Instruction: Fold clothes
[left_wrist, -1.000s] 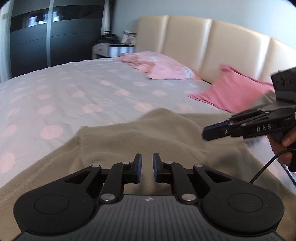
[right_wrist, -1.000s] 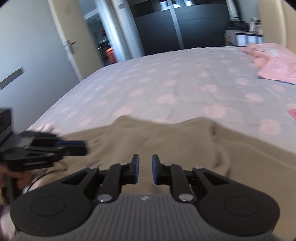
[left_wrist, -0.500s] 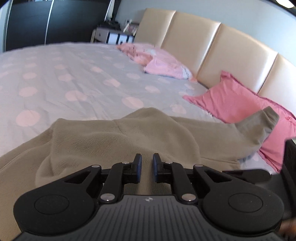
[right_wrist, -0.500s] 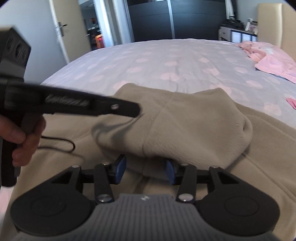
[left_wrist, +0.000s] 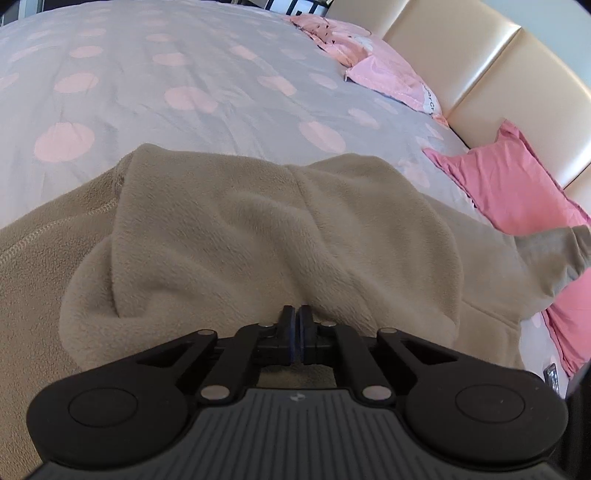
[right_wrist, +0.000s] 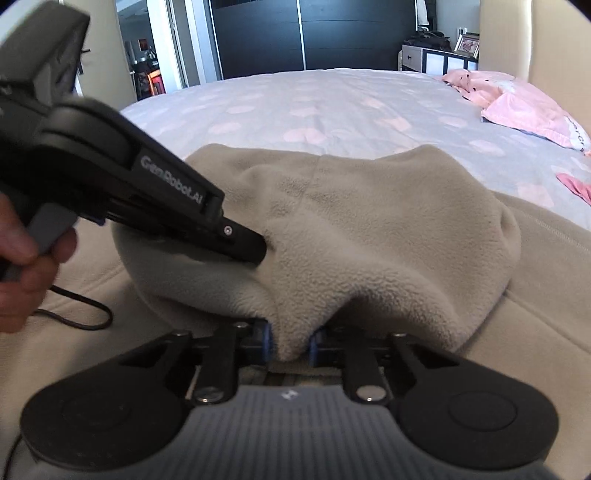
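A beige fleece hoodie (left_wrist: 258, 229) lies spread on the bed (left_wrist: 184, 92), and its hood (right_wrist: 369, 229) is the mound both grippers work at. The left gripper (left_wrist: 296, 325) has its jaws pressed together at the near edge of the hood; they meet with almost no gap, and whether a thin bit of fleece is pinched between them cannot be told. Seen from the right wrist, that same gripper (right_wrist: 258, 254) comes in from the left of the hood, with its tip dug into the fleece and a hand (right_wrist: 26, 266) on its handle. The right gripper (right_wrist: 289, 345) has just closed its jaws on a thick fold of the hood's near edge, and the blue pads (right_wrist: 266, 341) press it from both sides. A sleeve (left_wrist: 550, 251) stretches away to the right of the hood and lies over a pink pillow (left_wrist: 509, 184). Beyond the hood, further up the bed, sits a pale pink pile (left_wrist: 384, 70) against the cream headboard (left_wrist: 498, 70). Behind the hood, past the far side of the bed, stands a dark wardrobe (right_wrist: 314, 33).
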